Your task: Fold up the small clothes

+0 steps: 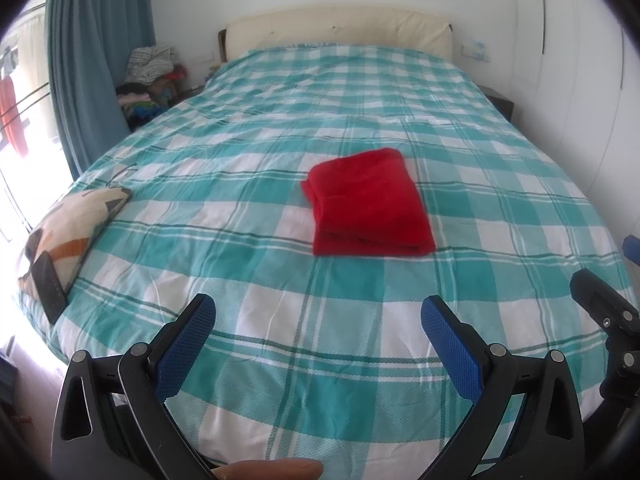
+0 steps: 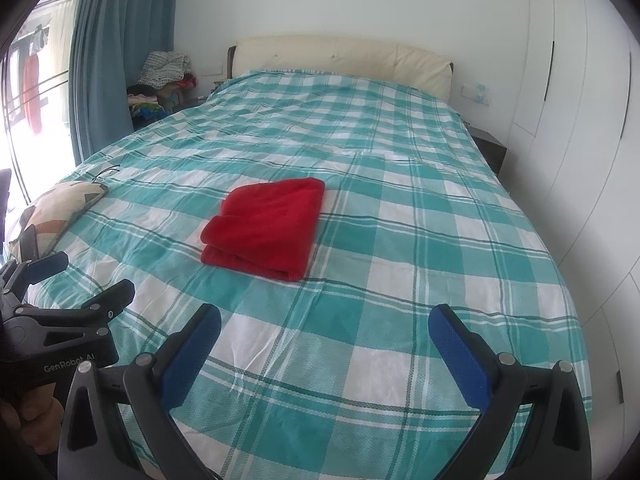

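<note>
A red garment lies folded into a flat rectangle on the teal and white checked bedspread; it also shows in the right wrist view. My left gripper is open and empty, held over the near part of the bed, well short of the garment. My right gripper is open and empty too, near the bed's front edge. The left gripper shows at the left of the right wrist view; part of the right gripper shows at the right edge of the left wrist view.
A patterned cushion with a dark flat device on it lies at the bed's left edge. A pile of clothes sits on a stand by the blue curtain. A cream headboard and white wardrobe doors bound the bed.
</note>
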`<state>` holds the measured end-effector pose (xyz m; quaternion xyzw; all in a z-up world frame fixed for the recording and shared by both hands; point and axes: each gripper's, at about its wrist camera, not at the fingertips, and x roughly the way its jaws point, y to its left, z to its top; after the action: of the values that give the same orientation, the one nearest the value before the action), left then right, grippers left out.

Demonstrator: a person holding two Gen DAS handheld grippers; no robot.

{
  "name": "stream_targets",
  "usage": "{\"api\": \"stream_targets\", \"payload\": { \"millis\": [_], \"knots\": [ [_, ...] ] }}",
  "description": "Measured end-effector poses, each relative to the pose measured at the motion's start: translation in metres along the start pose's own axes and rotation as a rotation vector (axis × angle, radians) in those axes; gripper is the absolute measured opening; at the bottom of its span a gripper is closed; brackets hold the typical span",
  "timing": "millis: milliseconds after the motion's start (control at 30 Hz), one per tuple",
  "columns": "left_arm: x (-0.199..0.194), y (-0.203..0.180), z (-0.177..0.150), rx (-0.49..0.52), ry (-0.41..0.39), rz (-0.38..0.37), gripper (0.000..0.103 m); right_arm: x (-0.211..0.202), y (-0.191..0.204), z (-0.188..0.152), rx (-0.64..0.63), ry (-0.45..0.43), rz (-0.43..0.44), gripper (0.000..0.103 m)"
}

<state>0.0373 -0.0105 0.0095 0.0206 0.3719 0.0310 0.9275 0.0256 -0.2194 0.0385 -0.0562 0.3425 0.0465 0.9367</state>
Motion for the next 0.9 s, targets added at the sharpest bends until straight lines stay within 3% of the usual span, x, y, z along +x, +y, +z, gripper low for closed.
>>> {"api": "stream_targets", "payload": {
  "millis": [900],
  "knots": [
    [-0.0018,-0.0051,0.0052,0.006,-0.004,-0.002,0.103,-0.0006,0.0001,0.0017,0.011,0.012,0.021,0.102]
  ]
}}
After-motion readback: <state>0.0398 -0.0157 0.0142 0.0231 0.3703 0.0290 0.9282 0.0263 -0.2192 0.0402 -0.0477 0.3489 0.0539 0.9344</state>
